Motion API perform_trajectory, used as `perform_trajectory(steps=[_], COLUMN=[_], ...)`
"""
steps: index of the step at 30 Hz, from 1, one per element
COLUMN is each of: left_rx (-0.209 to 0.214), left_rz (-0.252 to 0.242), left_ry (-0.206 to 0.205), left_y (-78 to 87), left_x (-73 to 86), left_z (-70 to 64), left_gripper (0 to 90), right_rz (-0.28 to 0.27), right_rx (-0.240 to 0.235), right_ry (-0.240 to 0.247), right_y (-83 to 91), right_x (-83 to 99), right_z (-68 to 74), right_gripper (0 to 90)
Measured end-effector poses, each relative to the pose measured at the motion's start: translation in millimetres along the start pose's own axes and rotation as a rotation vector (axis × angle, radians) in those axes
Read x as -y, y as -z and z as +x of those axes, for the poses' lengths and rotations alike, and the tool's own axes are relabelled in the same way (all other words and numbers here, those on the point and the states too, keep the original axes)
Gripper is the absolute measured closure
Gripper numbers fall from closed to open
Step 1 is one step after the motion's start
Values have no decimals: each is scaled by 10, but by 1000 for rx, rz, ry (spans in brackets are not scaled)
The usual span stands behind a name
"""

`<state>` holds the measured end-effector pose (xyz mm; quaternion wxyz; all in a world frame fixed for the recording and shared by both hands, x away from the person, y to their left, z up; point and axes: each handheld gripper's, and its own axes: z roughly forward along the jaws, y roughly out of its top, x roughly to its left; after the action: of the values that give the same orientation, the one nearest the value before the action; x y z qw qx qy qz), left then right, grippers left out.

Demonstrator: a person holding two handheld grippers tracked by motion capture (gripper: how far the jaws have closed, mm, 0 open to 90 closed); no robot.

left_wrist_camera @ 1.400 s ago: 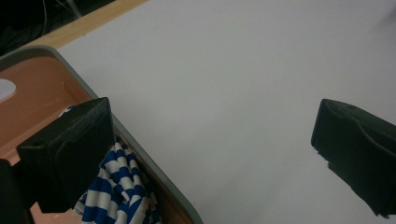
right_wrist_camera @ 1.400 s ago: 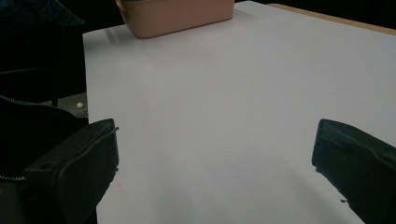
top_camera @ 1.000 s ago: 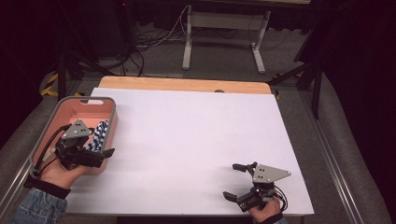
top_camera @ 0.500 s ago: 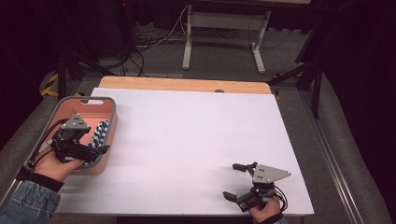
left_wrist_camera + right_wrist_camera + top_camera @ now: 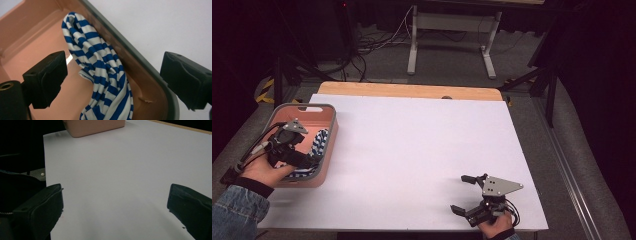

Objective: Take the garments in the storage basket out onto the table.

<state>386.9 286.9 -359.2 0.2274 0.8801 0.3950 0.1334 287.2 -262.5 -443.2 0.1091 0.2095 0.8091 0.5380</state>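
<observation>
High view, set against the frame half a second back: the left gripper (image 5: 307, 161) has drawn a little toward the near-left corner of the pink tray (image 5: 330, 131), the hand (image 5: 262, 170) behind it sliding along with it, so more of the striped cloth (image 5: 319, 142) shows beyond its fingers. The right gripper (image 5: 468, 195) sits where it was, near the front right edge of the white bench (image 5: 412, 150), and the tray has not shifted.

Left gripper view gives the cloth (image 5: 105, 72) best: a blue-and-white striped piece, bunched into a long twisted rope inside the tray, leaning against the tray's inner wall just under the grey rim (image 5: 140, 60). Its long axis runs along that wall, from a folded loop at the far end down toward the camera, where it widens. In the high view that axis lies roughly front to back along the tray's right wall.

The left fingers (image 5: 47, 77) stand spread wide, one over the tray floor, the other outside the rim above the bench, gripping nothing. The right fingers (image 5: 40, 212) are likewise wide apart over bare bench (image 5: 120, 175), holding nothing.
</observation>
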Motion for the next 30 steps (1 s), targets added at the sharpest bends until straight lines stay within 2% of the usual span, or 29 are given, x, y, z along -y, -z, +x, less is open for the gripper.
perform_trajectory(steps=[2,14,25,30], left_rx=[-6,-12,25,29], left_rz=[4,105,157,186], left_ry=[-1,7,17,23], left_y=[-1,-118,-257,-324], left_x=[-4,10,57,59], left_z=[6,106,147,154], left_gripper=[94,89,76,86], right_rz=[-1,5,6,5], right_rx=[0,-4,-3,0], right_ry=[2,4,5,6], right_y=[1,-7,-8,-4], right_x=[0,1,3,3], right_z=[1,-8,-13,-14], right_gripper=[12,12,12,14])
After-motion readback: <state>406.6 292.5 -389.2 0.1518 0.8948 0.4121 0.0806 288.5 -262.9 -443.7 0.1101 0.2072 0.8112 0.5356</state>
